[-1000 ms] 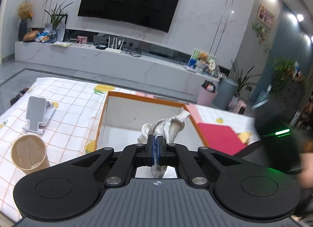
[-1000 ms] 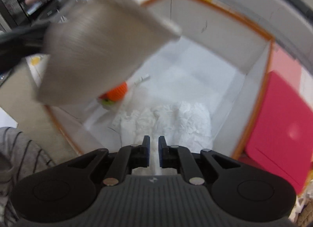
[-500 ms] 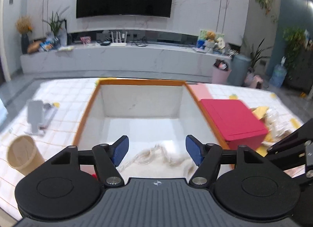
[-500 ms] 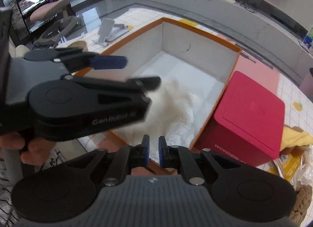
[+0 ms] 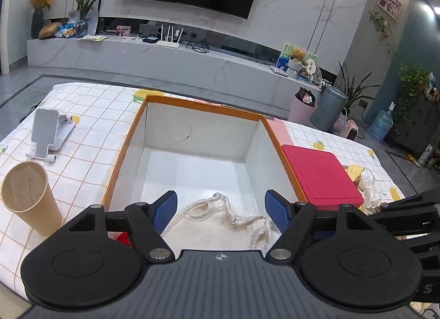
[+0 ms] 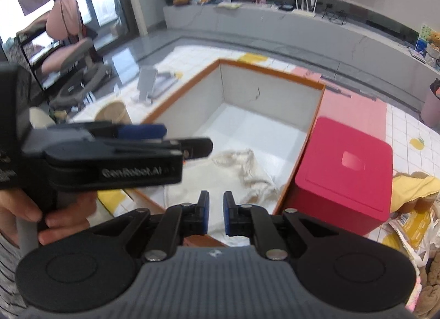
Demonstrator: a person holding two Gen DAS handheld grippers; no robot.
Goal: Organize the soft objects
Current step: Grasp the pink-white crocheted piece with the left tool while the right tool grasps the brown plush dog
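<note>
Two hand-held grippers are mine here, and neither holds anything. My left hand-held gripper (image 5: 220,210) hangs over the near end of the orange-rimmed box (image 5: 129,137), its jaws wide and opening with nothing pressed between the blue pads; the cream cloth bag (image 5: 220,225) lies below them on the box floor. My right hand-held gripper (image 6: 215,213) is narrow, its jaws opening a little, empty, hovering at the near edge of the same box.

Risks from here, as I judge them: the bag sits bunched against the near wall, so its handles or a fold could ride up over the rim if I brush it. The left hand-held gripper (image 6: 154,140) crosses in front of the right one's view, and the two tools could knock together over the box. To the right, the red box (image 6: 343,176) stands touching the orange rim; a careless swing toward the yellow plush (image 6: 412,184) and crinkled plastic beyond could shove it. At the left on the checked surface (image 5: 90,115), the paper cup (image 5: 27,198) stands upright and would tip easily.

The bag looks limp and creased, off-white, its twisted handles curling toward the far side, lying flat with most of the box's far floor bare. Something small and red (image 5: 123,238) shows at the near left corner; I cannot tell what.
</note>
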